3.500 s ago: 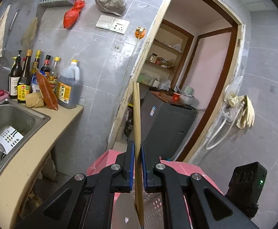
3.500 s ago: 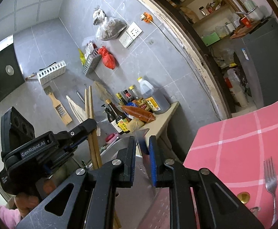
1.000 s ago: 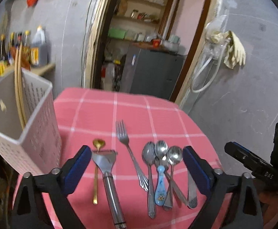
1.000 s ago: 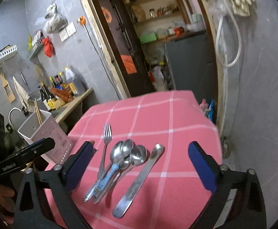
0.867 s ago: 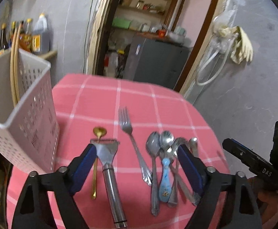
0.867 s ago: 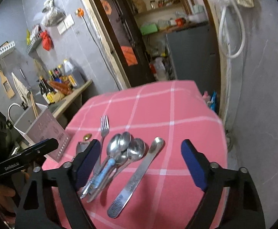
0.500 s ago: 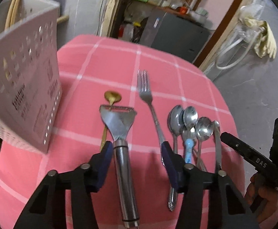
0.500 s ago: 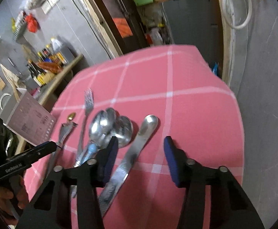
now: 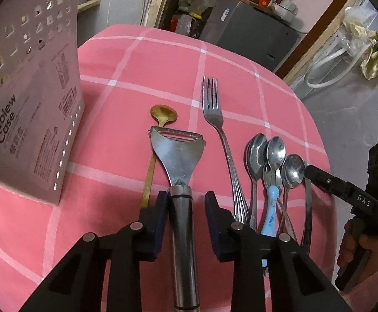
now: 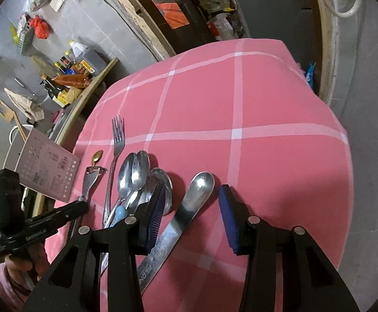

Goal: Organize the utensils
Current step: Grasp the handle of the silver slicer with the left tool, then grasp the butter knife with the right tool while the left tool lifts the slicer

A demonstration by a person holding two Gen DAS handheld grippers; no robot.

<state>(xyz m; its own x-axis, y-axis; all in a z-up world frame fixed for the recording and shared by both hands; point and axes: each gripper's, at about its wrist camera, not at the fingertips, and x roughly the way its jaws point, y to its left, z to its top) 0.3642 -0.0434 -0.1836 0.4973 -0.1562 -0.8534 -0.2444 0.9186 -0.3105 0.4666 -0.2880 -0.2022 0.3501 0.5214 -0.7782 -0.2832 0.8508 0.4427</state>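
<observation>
**Insp. A:** Left gripper [image 9: 185,202] status?

**Insp. B:** Jaws closing, astride the peeler [image 9: 177,161] handle. Near pad touches the handle's left side; gap remains on the right. Not yet clamped. Peeler lies flat on the pink checked cloth [image 9: 142,59], head pointing away from the claw.

**Insp. A:** What's beside it?

**Insp. B:** Gold spoon [image 9: 163,115] just left of the left pad, bowl ahead beyond the peeler head, stem partly under it. Fork [image 9: 216,119] just right of the right pad, tines ahead. Further right, a cluster of steel spoons [image 9: 274,153] w/ a blue-handled one [image 9: 270,210], overlapping.

**Insp. A:** Right gripper [image 10: 190,204]?

**Insp. B:** Partly open, pads either side of the flat steel scoop [image 10: 189,205]; neither pad touches it. Scoop's bowl sits ahead between the tips, handle running back under the left finger. Spoon cluster is just outside its left pad.

**Insp. A:** Containers?

**Insp. B:** One: a white perforated utensil case [image 9: 30,98], far left and ahead of the left claw, standing at the cloth's edge. From the right wrist view, chopsticks [image 10: 20,128] stick up out of its top. Other contents can't be seen; walls block the inside.

**Insp. A:** Everything else still on the cloth?

**Insp. B:** Yes, all loose utensils lie outside the case.
</observation>
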